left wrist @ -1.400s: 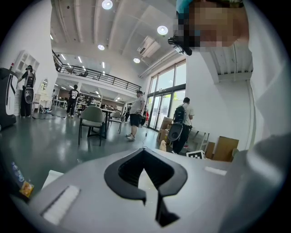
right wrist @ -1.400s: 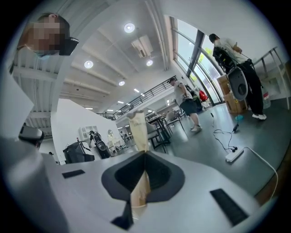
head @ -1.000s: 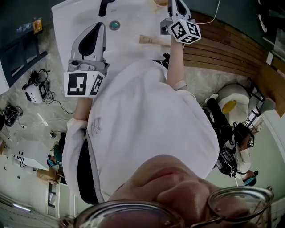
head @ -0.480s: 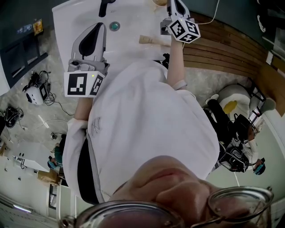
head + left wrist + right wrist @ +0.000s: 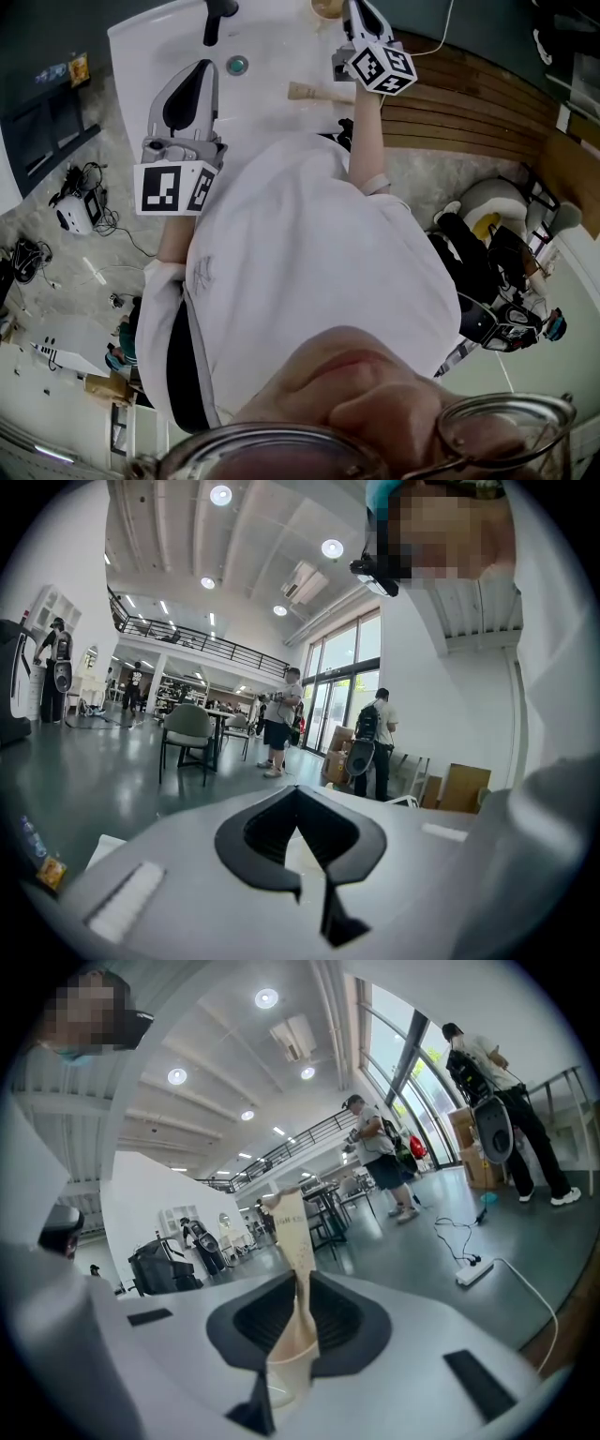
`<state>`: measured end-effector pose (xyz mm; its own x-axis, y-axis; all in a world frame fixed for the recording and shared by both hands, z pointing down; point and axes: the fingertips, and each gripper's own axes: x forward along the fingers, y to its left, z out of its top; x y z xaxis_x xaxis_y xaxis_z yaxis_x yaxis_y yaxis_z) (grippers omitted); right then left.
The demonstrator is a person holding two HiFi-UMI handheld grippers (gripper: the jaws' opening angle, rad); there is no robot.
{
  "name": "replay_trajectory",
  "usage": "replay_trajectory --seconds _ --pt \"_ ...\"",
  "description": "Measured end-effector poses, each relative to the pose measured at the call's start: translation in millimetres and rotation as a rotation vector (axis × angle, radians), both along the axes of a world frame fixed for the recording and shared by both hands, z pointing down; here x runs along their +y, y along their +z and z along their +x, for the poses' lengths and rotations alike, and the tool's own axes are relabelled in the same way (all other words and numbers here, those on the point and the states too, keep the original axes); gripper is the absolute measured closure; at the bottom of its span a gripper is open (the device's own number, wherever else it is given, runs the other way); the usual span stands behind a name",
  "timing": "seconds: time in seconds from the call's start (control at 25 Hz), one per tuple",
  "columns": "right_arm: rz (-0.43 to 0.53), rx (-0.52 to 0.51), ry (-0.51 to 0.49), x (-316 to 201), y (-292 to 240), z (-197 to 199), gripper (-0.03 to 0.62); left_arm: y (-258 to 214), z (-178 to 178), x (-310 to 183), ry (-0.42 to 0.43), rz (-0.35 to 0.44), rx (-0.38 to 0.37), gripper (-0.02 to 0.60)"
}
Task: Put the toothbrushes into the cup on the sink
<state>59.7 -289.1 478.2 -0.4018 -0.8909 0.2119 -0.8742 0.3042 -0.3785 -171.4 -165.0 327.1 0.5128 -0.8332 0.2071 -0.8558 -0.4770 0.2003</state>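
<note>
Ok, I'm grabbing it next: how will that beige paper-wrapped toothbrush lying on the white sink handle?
Probably light: the beige paper-wrapped toothbrush is slim and flat. Lying flat on the smooth white sink, it may slide when nudged rather than roll. The paper looks soft, so it could crumple if squeezed hard.

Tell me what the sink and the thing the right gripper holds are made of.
The sink looks like glossy white ceramic, smooth and bright, though maybe plastic. The toothbrush pinched in the right gripper seems wrapped in matte tan paper, flat with small print; the brush itself is hidden.
</note>
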Motion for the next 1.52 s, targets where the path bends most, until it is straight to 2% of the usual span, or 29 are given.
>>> replay_trajectory --seconds 0.44,0.68,1.04,1.24,1.52 --pt "0.055 -0.038 0.014 9 -27 9 0.581 -12 13 12 0.015 0.044 -0.004 0.575" --pt "0.088 -0.005 0.028 25 -48 25 0.582 -17 31 28 0.031 0.058 0.001 0.575" --pt "0.109 0.055 -0.017 61 -79 61 0.585 -23 71 56 0.017 0.089 0.008 0.577" --pt "0.135 0.052 -0.078 88 -104 73 0.586 -28 101 74 0.026 0.105 0.014 0.577" --pt "0.176 0.040 -0.118 105 -143 94 0.586 -34 117 88 -0.010 0.129 0.009 0.575"
